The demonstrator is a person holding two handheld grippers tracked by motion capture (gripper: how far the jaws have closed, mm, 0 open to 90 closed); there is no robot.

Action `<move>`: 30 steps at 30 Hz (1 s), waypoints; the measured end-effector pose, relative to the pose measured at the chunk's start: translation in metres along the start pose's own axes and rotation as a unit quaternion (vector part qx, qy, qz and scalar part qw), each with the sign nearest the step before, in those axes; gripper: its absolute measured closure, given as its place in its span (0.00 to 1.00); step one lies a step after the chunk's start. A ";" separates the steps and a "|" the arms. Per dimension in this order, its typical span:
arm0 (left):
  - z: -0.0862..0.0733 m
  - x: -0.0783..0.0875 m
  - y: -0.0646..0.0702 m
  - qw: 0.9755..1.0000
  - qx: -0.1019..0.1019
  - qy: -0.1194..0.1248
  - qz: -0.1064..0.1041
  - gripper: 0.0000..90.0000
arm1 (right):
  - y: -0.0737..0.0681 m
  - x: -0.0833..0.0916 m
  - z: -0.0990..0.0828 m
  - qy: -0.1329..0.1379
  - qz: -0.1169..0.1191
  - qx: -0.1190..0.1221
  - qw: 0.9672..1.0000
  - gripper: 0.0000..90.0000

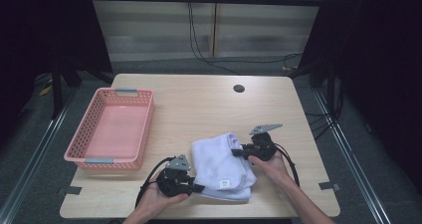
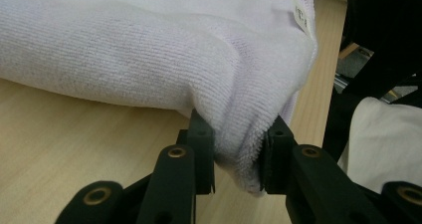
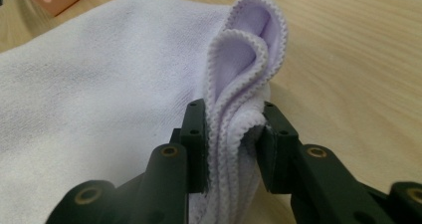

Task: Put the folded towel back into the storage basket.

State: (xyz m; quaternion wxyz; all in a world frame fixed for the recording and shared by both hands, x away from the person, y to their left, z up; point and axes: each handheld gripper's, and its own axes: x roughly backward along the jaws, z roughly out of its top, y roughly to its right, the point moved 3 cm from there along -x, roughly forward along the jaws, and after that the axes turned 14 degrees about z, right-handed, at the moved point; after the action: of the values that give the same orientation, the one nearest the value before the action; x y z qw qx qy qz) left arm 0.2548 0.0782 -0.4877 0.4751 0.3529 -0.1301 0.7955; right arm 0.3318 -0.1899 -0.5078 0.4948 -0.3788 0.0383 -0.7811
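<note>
A pale lilac towel [image 1: 219, 165] lies folded on the wooden table [image 1: 199, 104], near the front edge. My left gripper [image 1: 198, 188] is at its front left corner, and in the left gripper view its jaws pinch a bunched fold of the towel [image 2: 149, 50]; the pads [image 2: 203, 149] press into the cloth. My right gripper [image 1: 236, 152] is at the towel's far right edge, where the right gripper view has the jaws clamped on several stitched hem layers of the towel [image 3: 99, 84]. A small white label [image 1: 225, 183] sits on the towel's front edge.
An empty pink plastic basket [image 1: 84, 157] with grey handles stands at the table's left side. A round cable hole [image 1: 239, 88] is near the back edge. Dark curtains and floor surround the table; cables hang behind it.
</note>
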 end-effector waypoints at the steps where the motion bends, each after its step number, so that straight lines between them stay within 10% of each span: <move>1: 0.002 0.001 0.000 1.000 0.001 0.003 0.000 0.81 | 0.001 0.004 0.002 0.004 0.002 -0.003 1.000 0.77; 30: 0.055 0.006 -0.016 0.999 0.007 0.049 0.015 0.80 | 0.016 0.046 0.035 0.055 -0.011 0.006 0.998 0.77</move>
State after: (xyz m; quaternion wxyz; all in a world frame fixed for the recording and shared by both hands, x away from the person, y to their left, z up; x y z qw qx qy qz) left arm 0.2909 0.0608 -0.4464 0.4660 0.3151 -0.1063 0.8199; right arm 0.3551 -0.2241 -0.4641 0.4854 -0.3324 0.0564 -0.8067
